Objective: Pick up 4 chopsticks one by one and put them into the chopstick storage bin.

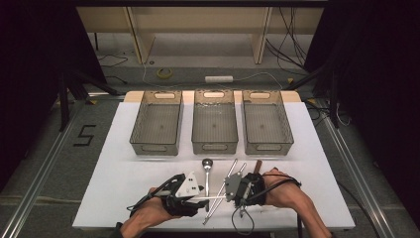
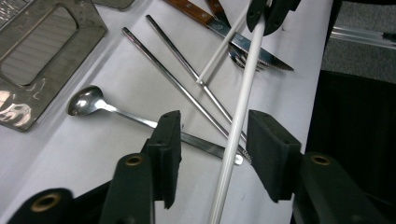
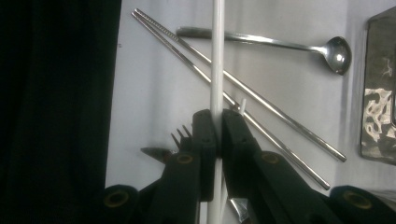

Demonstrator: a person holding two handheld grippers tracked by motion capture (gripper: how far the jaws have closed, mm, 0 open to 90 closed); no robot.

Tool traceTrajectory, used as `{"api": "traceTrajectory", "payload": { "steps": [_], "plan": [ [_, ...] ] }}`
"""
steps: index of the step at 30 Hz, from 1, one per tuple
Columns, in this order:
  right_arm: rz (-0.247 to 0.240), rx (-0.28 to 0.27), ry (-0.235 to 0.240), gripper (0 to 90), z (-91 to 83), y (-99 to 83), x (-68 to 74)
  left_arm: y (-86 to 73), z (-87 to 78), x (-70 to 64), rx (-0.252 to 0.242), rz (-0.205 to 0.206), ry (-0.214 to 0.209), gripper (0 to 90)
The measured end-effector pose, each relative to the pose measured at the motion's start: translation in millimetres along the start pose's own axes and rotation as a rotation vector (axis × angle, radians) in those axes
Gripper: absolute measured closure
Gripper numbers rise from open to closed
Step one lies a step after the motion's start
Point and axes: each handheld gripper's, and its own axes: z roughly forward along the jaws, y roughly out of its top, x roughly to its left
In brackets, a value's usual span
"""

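A: What is the right gripper doing?

B: It is clamping a white chopstick. In the right gripper view the jaws are pressing together on the stick, which is running straight toward 12 o'clock out of the pinch.

A: And the left gripper?

B: Its jaws are standing apart. In the left gripper view the same white chopstick is passing through the gap, nearer the jaw at 3 o'clock than the one at 9 o'clock. I cannot tell whether it is touching that jaw.

A: Where is the stick sitting over the table?

B: In the high view the white chopstick is lying nearly level between the two grippers, the left gripper at its 9 o'clock end and the right gripper at its 3 o'clock end, at the near edge of the white table.

A: What is lying under it?

B: A pair of metal chopsticks is crossing beneath, and a spoon is resting with its bowl toward 9 o'clock in the left gripper view. A second white chopstick, a knife with a wooden handle and a fork are lying toward 1 o'clock.

A: And farther off?

B: Three clear bins are standing side by side toward 12 o'clock in the high view.
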Motion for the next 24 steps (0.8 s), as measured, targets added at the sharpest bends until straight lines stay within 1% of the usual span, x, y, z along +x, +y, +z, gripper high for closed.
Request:
{"api": "traceTrajectory", "payload": {
  "steps": [1,3,4,5,6,9,10,12,15,16,18,19,21,24],
  "plan": [
    [-0.015,0.003,0.000,85.3,0.3,0.8,-0.2,-0.1,0.1,-0.1,0.005,0.007,-0.005,57.2],
    [-0.012,0.005,-0.001,85.3,1.2,2.4,1.5,-0.9,1.2,-1.3,0.017,0.015,-0.013,60.0],
    [-0.023,0.011,0.002,85.3,1.9,3.8,2.1,-1.3,1.9,-1.9,0.021,0.021,-0.015,63.2],
    [-0.023,0.011,0.002,85.3,1.9,3.8,2.1,-1.6,2.5,-2.5,0.021,0.027,-0.014,63.2],
    [-0.033,0.009,0.001,85.3,2.4,4.3,1.9,-1.8,2.8,-2.7,0.025,0.033,-0.020,64.3],
    [-0.034,0.015,0.005,85.3,3.8,4.7,2.5,-3.5,4.4,-3.3,0.025,0.047,-0.029,66.2],
    [-0.038,0.016,0.006,85.3,4.4,4.8,2.3,-3.9,5.2,-3.6,0.033,0.049,-0.036,67.9],
    [-0.036,0.018,0.015,85.3,5.2,5.0,2.6,-4.2,5.6,-4.5,0.045,0.071,-0.041,71.0],
    [-0.041,0.026,0.020,85.3,5.9,5.2,2.9,-4.4,5.4,-5.9,0.039,0.086,-0.051,75.9],
    [-0.044,0.028,0.021,85.3,5.8,4.9,3.0,-4.6,5.6,-6.3,0.040,0.091,-0.057,78.9],
    [-0.042,0.027,0.023,85.2,5.8,4.8,3.3,-4.9,6.3,-7.1,0.041,0.097,-0.069,79.9],
    [-0.045,0.028,0.023,85.2,5.7,4.8,3.5,-4.9,6.6,-7.4,0.045,0.100,-0.083,80.8],
    [-0.054,0.026,0.025,85.1,6.4,4.3,4.4,-4.6,6.4,-8.6,0.051,0.120,-0.094,82.4],
    [-0.072,0.034,0.033,84.3,6.8,3.7,3.3,-5.0,7.2,-10.6,0.048,0.131,-0.110,84.5]
  ]
}}
